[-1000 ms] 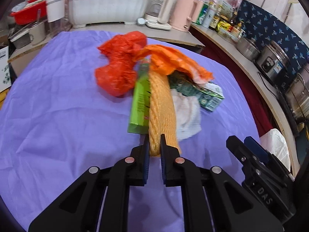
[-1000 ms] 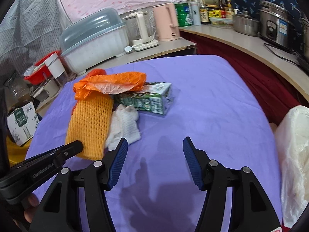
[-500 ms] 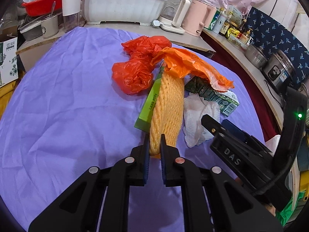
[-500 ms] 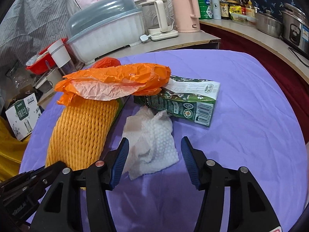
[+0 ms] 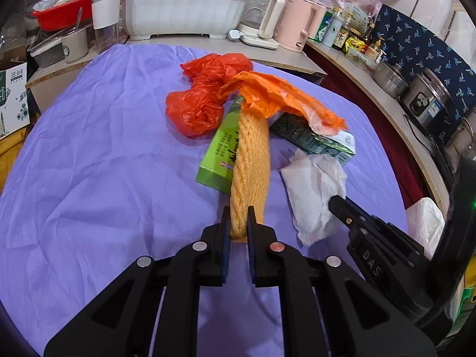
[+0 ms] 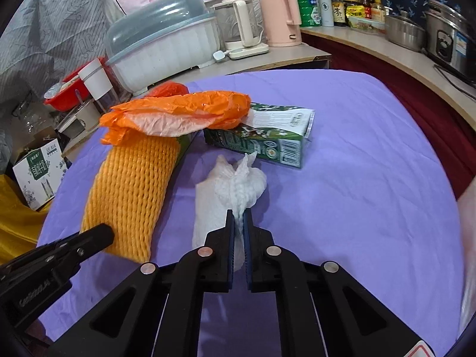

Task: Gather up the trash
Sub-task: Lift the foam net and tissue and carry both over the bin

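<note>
Trash lies on a purple tablecloth (image 5: 89,163). My left gripper (image 5: 238,217) is shut on the near end of an orange foam net (image 5: 251,160), also in the right wrist view (image 6: 131,190). My right gripper (image 6: 238,218) is shut on a crumpled white paper towel (image 6: 235,184), also in the left wrist view (image 5: 315,184). An orange plastic bag (image 5: 276,98) drapes over the net's far end. A green flat box (image 5: 221,151) lies under the net. A red plastic bag (image 5: 202,101) sits behind. A dark green carton (image 6: 264,136) lies right of the towel.
A white dish box with a clear lid (image 5: 184,15), kettles (image 5: 267,20) and a pink jug (image 6: 282,17) stand on the counter behind. Pots (image 5: 428,101) line the right counter. A white bag (image 5: 425,223) hangs at the table's right edge. A cardboard box (image 6: 37,172) sits left.
My right gripper moved forward and shut on the white paper towel; it was open before. My left gripper stays shut on the foam net.
</note>
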